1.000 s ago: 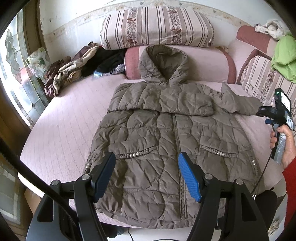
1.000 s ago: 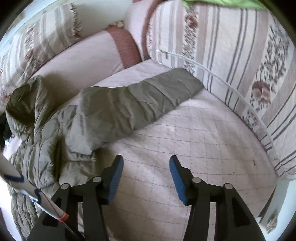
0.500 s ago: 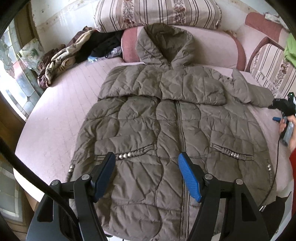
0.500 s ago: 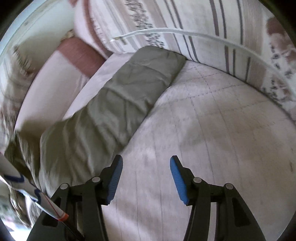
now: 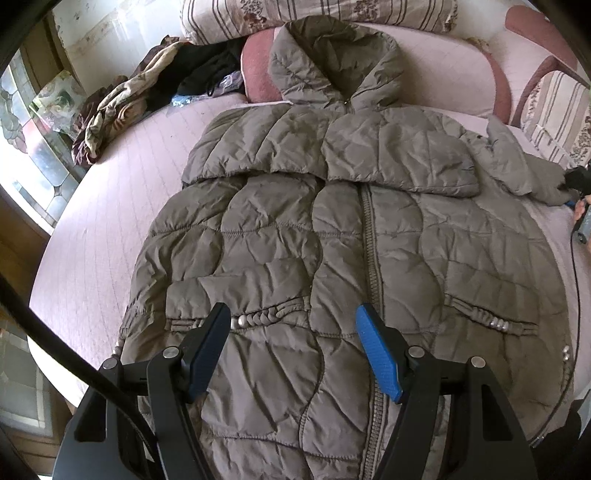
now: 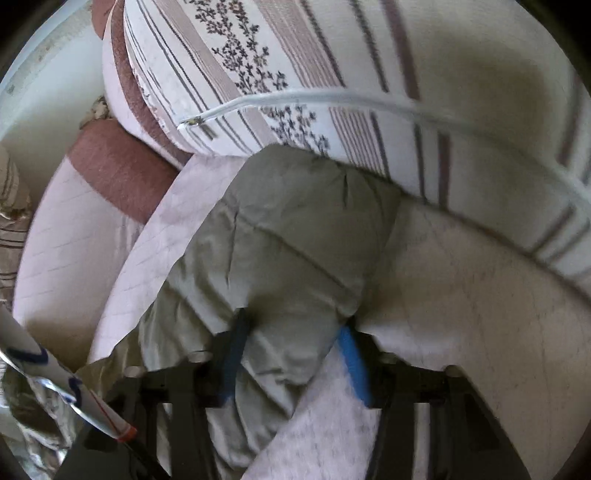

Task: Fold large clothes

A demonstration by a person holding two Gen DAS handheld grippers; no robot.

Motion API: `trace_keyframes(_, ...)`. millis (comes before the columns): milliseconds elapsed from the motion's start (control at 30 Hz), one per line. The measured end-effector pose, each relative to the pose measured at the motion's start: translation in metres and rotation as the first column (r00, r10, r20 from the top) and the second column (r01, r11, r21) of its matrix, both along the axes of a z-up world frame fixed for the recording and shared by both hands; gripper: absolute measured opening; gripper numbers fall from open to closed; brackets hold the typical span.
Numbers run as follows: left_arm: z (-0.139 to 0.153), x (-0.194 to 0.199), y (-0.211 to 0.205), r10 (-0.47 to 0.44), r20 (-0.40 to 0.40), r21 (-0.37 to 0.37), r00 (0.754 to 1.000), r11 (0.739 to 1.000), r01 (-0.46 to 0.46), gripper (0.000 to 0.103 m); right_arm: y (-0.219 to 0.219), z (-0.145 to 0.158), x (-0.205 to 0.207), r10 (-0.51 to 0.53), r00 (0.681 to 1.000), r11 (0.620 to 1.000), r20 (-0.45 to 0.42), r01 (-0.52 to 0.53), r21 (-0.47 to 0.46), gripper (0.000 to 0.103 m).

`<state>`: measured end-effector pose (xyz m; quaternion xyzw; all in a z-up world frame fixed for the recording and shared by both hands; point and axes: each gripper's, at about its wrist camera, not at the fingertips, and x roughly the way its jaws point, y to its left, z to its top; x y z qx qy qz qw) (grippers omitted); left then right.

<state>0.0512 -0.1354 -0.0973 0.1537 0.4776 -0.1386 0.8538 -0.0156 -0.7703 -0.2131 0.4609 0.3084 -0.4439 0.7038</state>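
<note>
A large olive quilted hooded coat (image 5: 332, 240) lies front up on a pink quilted bed (image 5: 110, 221), one sleeve folded across its chest. My left gripper (image 5: 293, 350) is open and empty, hovering above the coat's lower front. The coat's other sleeve (image 6: 295, 240) stretches toward the striped cushion. My right gripper (image 6: 291, 354) straddles the sleeve near its cuff, the jaws still apart around the fabric, not clamped. In the left wrist view the right gripper (image 5: 576, 181) shows at the far right by the sleeve end (image 5: 532, 173).
A striped flowered cushion (image 6: 332, 74) stands right behind the sleeve end. A pile of clothes (image 5: 147, 96) lies at the bed's far left. A striped pillow (image 5: 314, 14) and pink bolster (image 5: 443, 66) line the head. The bed edge (image 5: 55, 332) curves at left.
My right gripper has moved forward onto the sleeve, which now sits between its fingers. My left gripper has moved closer over the coat's front.
</note>
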Motion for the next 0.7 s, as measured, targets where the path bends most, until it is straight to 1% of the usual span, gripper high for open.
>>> trace_keyframes(33,-0.001,0.001,0.001,0.002,-0.002,0.002,1.000,1.000,-0.002,0.069,-0.004,0.001,0.003,0.016,1.000,1.000,-0.005,-0.016,0.010,0.018)
trace_keyframes(67,-0.002,0.002,0.003,0.004,-0.001,0.004,1.000,1.000,-0.004,0.070,-0.006,0.004,0.002,0.018,1.000,1.000,-0.002,-0.018,0.014,0.012)
trace_keyframes(100,-0.003,0.003,0.005,0.008,0.001,0.005,1.000,1.000,-0.008,0.070,-0.005,0.009,0.001,0.023,1.000,1.000,0.001,-0.023,0.008,0.012)
trace_keyframes(233,-0.004,0.005,0.015,0.023,-0.002,-0.012,1.000,1.000,-0.023,0.069,0.011,0.053,0.008,0.085,0.996,0.992,-0.009,-0.086,-0.088,0.010)
trace_keyframes(333,-0.001,0.002,0.026,0.033,0.002,-0.031,0.999,0.999,-0.033,0.069,0.042,0.102,0.016,0.159,0.987,0.974,0.028,-0.152,-0.165,0.010)
trace_keyframes(367,0.002,0.002,0.030,0.037,0.005,-0.038,0.999,0.999,-0.037,0.069,0.050,0.114,0.020,0.180,0.983,0.968,0.038,-0.170,-0.184,0.009)
trace_keyframes(400,0.005,0.000,0.035,0.043,0.010,-0.052,0.999,0.998,-0.042,0.069,0.064,0.131,0.025,0.213,0.976,0.957,0.049,-0.198,-0.212,0.009)
trace_keyframes(467,0.011,-0.002,0.045,0.052,0.020,-0.074,0.998,0.996,-0.051,0.069,0.092,0.162,0.038,0.284,0.956,0.930,0.069,-0.257,-0.262,0.009)
trace_keyframes(533,0.019,-0.005,0.056,0.066,0.033,-0.096,0.997,0.993,-0.063,0.069,0.124,0.187,0.050,0.360,0.928,0.900,0.092,-0.319,-0.298,0.009)
trace_keyframes(600,0.024,-0.006,0.066,0.082,0.041,-0.111,0.996,0.991,-0.077,0.069,0.164,0.209,0.067,0.452,0.885,0.857,0.108,-0.397,-0.330,0.009)
trace_keyframes(633,0.027,-0.006,0.073,0.093,0.045,-0.120,0.995,0.989,-0.087,0.069,0.181,0.215,0.073,0.487,0.866,0.839,0.114,-0.427,-0.337,0.009)
trace_keyframes(700,0.030,-0.006,0.083,0.109,0.049,-0.129,0.993,0.986,-0.102,0.069,0.222,0.220,0.091,0.565,0.817,0.794,0.117,-0.500,-0.346,0.009)
